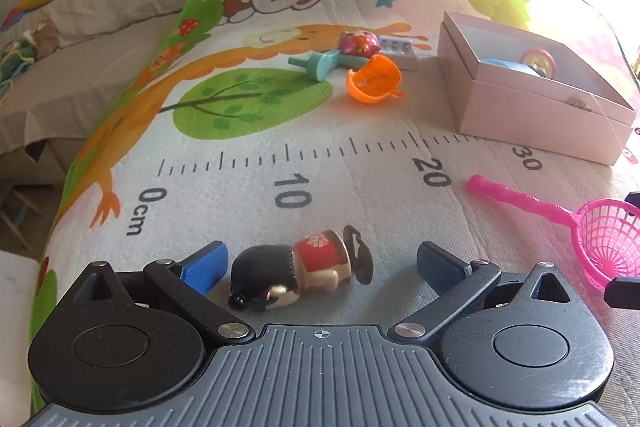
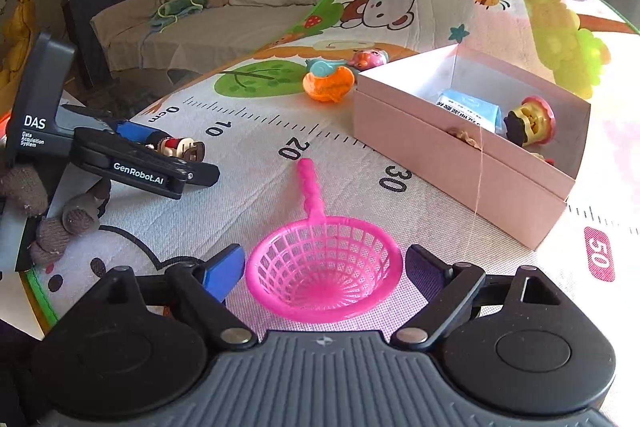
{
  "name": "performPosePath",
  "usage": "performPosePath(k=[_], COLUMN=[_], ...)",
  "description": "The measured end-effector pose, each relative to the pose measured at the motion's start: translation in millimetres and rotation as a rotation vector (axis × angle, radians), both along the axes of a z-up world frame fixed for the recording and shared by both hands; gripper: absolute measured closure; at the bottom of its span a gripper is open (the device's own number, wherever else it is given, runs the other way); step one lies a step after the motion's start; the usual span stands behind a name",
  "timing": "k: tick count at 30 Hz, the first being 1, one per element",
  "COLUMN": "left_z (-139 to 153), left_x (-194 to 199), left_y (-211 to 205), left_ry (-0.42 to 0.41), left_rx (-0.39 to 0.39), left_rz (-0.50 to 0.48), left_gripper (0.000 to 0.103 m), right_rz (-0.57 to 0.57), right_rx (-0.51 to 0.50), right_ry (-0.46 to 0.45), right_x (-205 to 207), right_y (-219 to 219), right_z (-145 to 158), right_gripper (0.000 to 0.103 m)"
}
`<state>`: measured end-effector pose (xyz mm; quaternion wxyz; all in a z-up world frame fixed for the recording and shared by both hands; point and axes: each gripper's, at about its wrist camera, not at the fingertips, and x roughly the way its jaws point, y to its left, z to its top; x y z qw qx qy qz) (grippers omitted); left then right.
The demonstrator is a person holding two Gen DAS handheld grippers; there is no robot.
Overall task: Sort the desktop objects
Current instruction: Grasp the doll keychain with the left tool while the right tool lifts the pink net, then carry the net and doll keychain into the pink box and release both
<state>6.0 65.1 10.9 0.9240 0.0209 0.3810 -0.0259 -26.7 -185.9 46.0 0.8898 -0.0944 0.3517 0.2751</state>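
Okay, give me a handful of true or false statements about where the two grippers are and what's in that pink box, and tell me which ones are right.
1. The left gripper is open with the doll figurine lying on its side between its fingers. True.
2. The right gripper is shut on the handle of the pink strainer. False: it is open, with the strainer's basket end between its fingers and the handle pointing away.
3. The pink box has no lid on and already holds a blue packet. True.
4. The orange cup sits inside the box. False: it lies tipped on the play mat, outside the box.
5. The mat has a ruler printed on it. True.
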Motion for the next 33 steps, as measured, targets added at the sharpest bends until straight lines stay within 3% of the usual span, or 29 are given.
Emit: performPosePath(k=[2,6,11,15,18,23,28,33], left_z=[0.4,4.2,6.4,7.4,8.6,9.8,28.3,72.5], left_x=[0.6,-1.8,-4.8,-17.5,-25.5,-31.1,-35.4,-32.0], left_y=[-0.1,3.7,0.6,-14.7,-21.5,-25.5,-29.5,-46.4], left_ry=[-0.002,-0.015,-0.017,-0.031,-0.043,-0.048,-0.085,-0.199], left_rx=[0.002,-0.004,-0.004,0.016,0.0,-0.03,-0.081,-0.094], left_rz=[-0.005,-0.006,-0.016,-0.085,-0.116,-0.135,-0.163,-0.224], left_gripper=[0.002,0.031,0.032,0.034,0.034,0.034,0.034,0.034], right_rz=[0.007,0.06,0.113,0.118,0.11,0.103,0.106,0.04], right_rx=[-0.011,-0.075,-0.119,-0.117,-0.105,-0.123,-0.096,0.015], right_ry=[-0.021,-0.081,-0.068,-0.011,0.053,0.086,0.042,-0.077], right_x=[-3.4,-8.6,4.7,17.7,22.1,9.1,-11.4,-16.5], right_y=[1.3,9.7,18.8,18.3,17.4,16.0,5.6,-23.7], right_z=[1.2,3.1,-0.9,-7.4,-9.7,-3.8,24.5,89.2], right_gripper=[0.013,0.011,0.009,0.009,0.019,0.019,0.019,0.019])
